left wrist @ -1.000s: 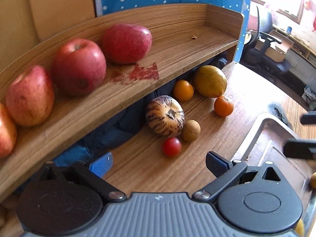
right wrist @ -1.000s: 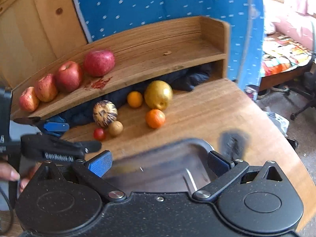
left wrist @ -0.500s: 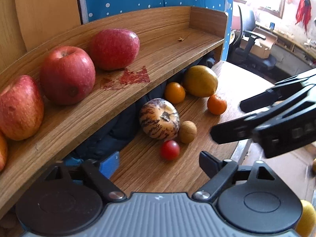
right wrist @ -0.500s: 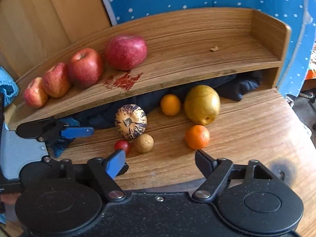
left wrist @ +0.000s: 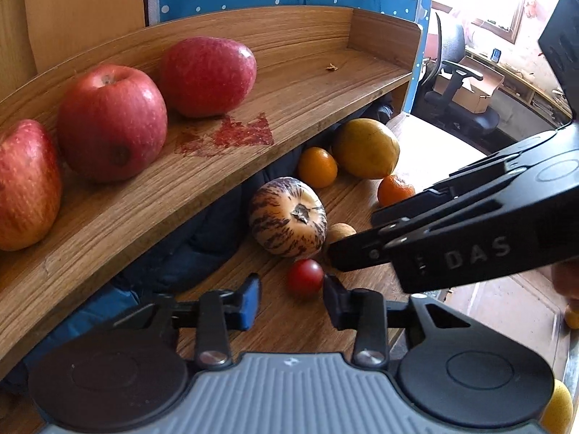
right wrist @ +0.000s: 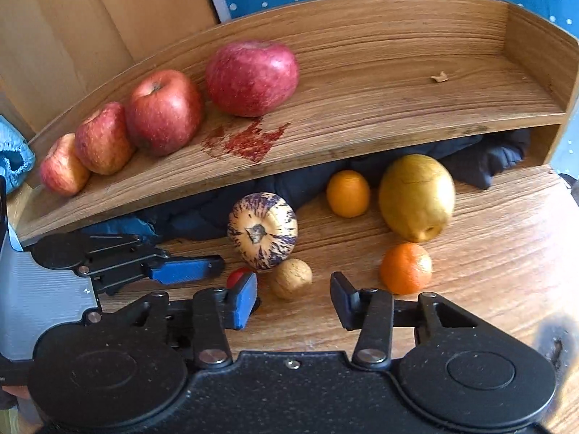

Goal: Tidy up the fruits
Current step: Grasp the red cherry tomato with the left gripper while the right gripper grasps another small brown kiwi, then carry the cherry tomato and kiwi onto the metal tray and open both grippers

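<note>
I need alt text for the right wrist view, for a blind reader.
The open right gripper points at a small brown fruit on the wooden table, among a striped melon and oranges. Four red apples line the shelf above.

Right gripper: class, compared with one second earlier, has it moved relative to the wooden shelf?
Yes. The right gripper has advanced toward the wooden shelf, now open over the walnut on the table.

Left tongs [left wrist: 291, 298] parted and empty, right tongs [right wrist: 294, 302] parted, angled across them
</note>
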`<state>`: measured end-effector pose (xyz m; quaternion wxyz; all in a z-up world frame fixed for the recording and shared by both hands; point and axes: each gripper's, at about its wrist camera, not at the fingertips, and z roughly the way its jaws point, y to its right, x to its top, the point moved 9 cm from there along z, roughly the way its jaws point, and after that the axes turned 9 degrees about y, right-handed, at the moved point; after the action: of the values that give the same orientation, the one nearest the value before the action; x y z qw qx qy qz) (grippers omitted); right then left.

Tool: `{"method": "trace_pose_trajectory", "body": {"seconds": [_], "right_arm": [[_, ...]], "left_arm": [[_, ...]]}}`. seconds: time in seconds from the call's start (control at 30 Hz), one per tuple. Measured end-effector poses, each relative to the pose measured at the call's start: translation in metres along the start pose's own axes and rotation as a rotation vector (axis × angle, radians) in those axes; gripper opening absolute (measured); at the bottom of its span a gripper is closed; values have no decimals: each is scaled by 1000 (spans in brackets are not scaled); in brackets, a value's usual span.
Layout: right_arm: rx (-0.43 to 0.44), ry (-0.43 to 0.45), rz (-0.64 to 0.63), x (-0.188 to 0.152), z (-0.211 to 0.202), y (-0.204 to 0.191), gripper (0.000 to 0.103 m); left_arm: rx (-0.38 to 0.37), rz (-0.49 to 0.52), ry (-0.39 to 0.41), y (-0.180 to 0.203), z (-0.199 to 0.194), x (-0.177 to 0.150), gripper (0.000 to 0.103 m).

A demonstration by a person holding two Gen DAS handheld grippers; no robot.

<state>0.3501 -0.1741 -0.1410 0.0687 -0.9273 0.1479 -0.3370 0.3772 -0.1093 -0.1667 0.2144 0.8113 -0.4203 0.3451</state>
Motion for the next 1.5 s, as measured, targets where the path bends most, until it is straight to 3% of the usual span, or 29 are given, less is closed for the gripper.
{"method": "trace_pose_trajectory", "body": {"seconds": [0.2, 0.3, 0.5, 1.07, 1.5], "right_arm": [[-1, -8, -1, -3, 9, -3, 37], [-1, -7, -5, -3, 10, -2, 30], [-6, 22, 7, -8, -2, 4, 29], [-16, 111, 77, -44, -69, 20, 29], [-50, 90, 135, -105, -126, 30, 29]], "left_arm": [[6, 0, -3, 1, 0, 1, 24], [13, -15, -5, 1, -1, 1, 22], [32, -48, -15, 1, -6, 1, 21], [17, -5, -4, 42, -37, 5, 21], [-47, 41, -17, 95, -58, -10, 21]]}}
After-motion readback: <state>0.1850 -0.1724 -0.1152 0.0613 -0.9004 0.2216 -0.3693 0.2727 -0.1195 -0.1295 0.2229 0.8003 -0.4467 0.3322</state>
